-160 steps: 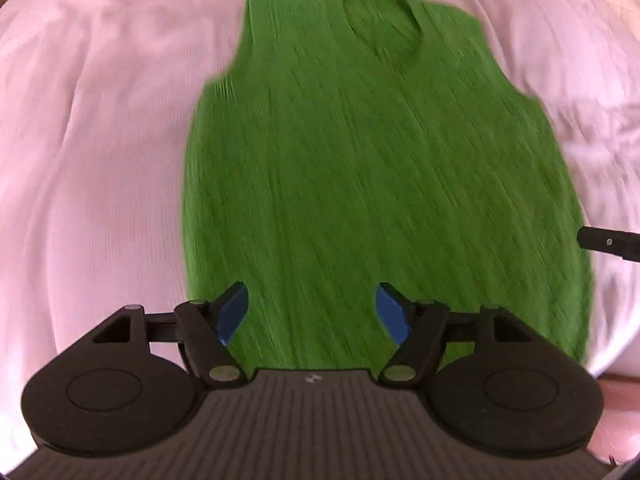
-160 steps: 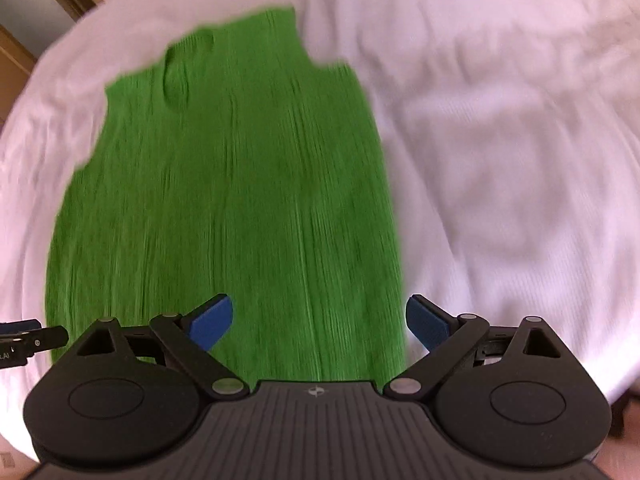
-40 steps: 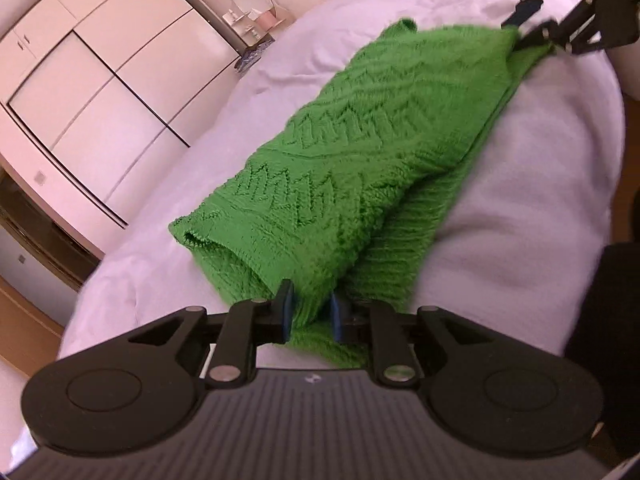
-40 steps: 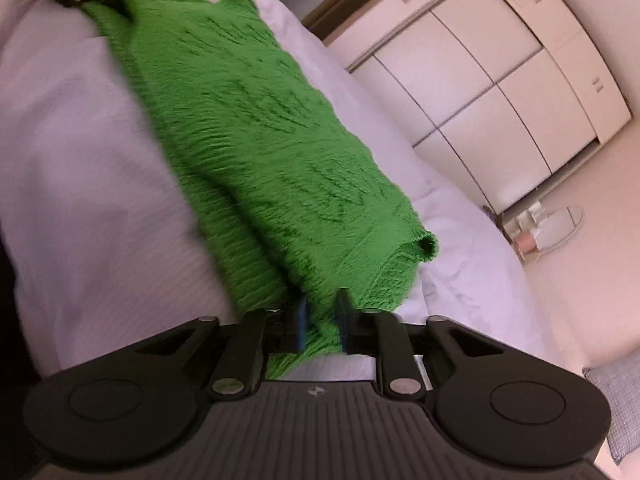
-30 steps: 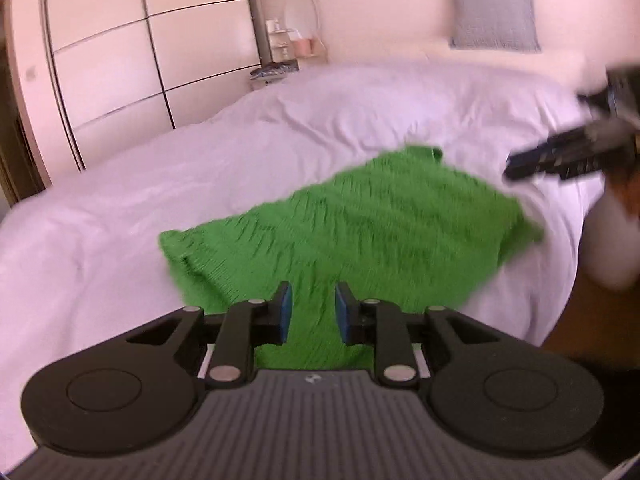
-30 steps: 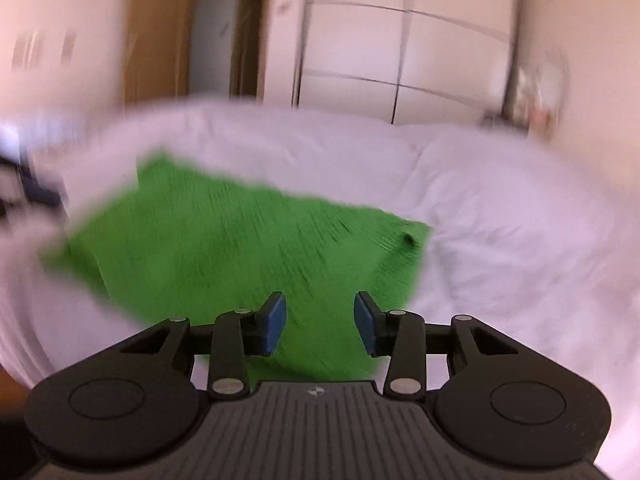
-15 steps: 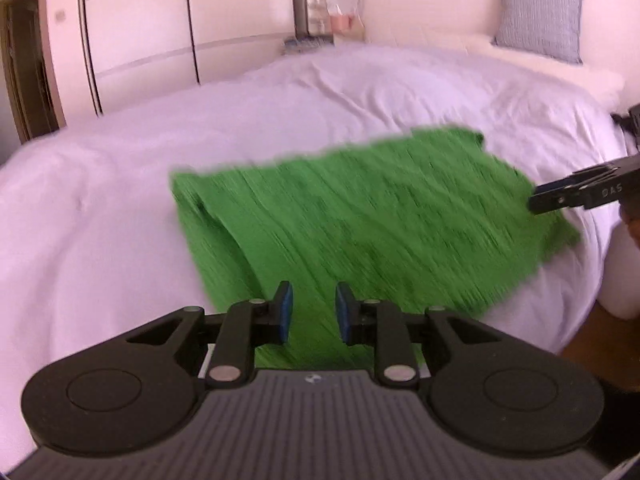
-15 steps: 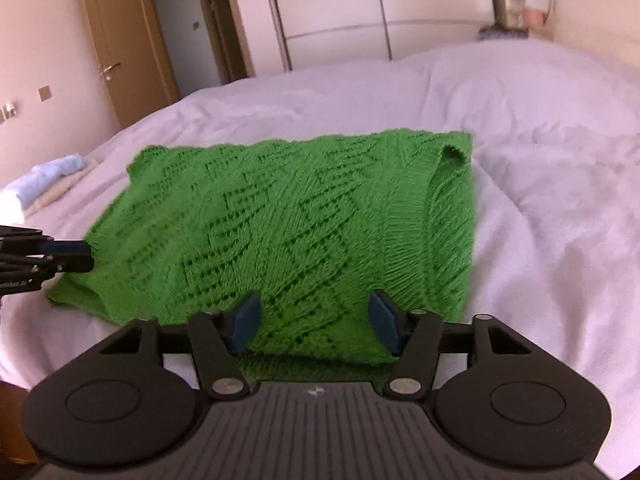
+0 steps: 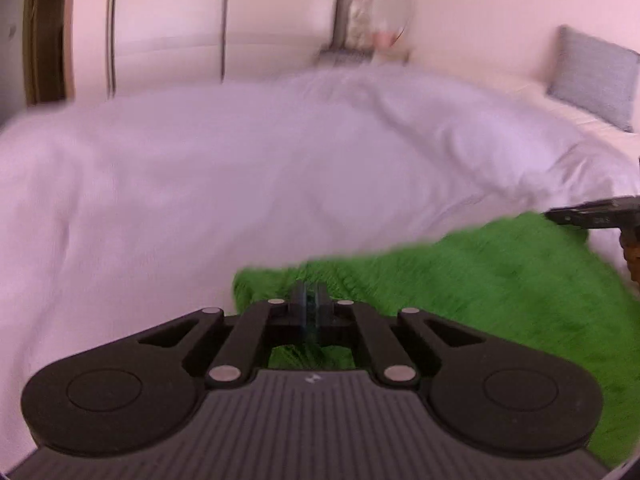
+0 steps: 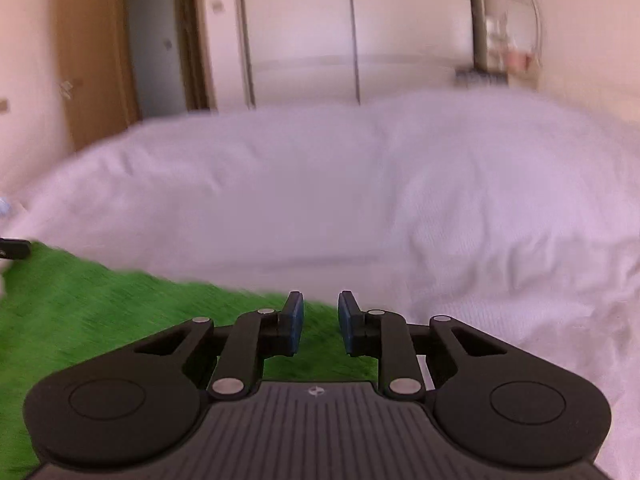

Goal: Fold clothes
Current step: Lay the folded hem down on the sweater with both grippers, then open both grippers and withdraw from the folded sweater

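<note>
I am holding my left gripper (image 9: 309, 312) low over the near edge of the bed (image 9: 240, 184), and its fingers are pressed together with no gap showing between the pads. Whether they are pinching any of the green knit top (image 9: 480, 280) I cannot tell — the cloth is lying right under and around the tips, but the frame is blurred there. The top is spreading out on the white bedding to the right of those tips, reaching toward my other gripper, whose dark tip is showing at the right border of the left view.

My right gripper (image 10: 319, 320) is hovering above the top's other end (image 10: 100, 312), and its blue-padded fingers (image 10: 295, 322) are standing apart with green knit visible in the gap beneath them — nothing is caught between them. In this view the garment is lying to the left and below, running toward the left edge.

Beyond the bed a white wardrobe (image 10: 356, 28) is lining the far wall, and a grey cushion (image 9: 592, 76) is leaning at the headboard end.
</note>
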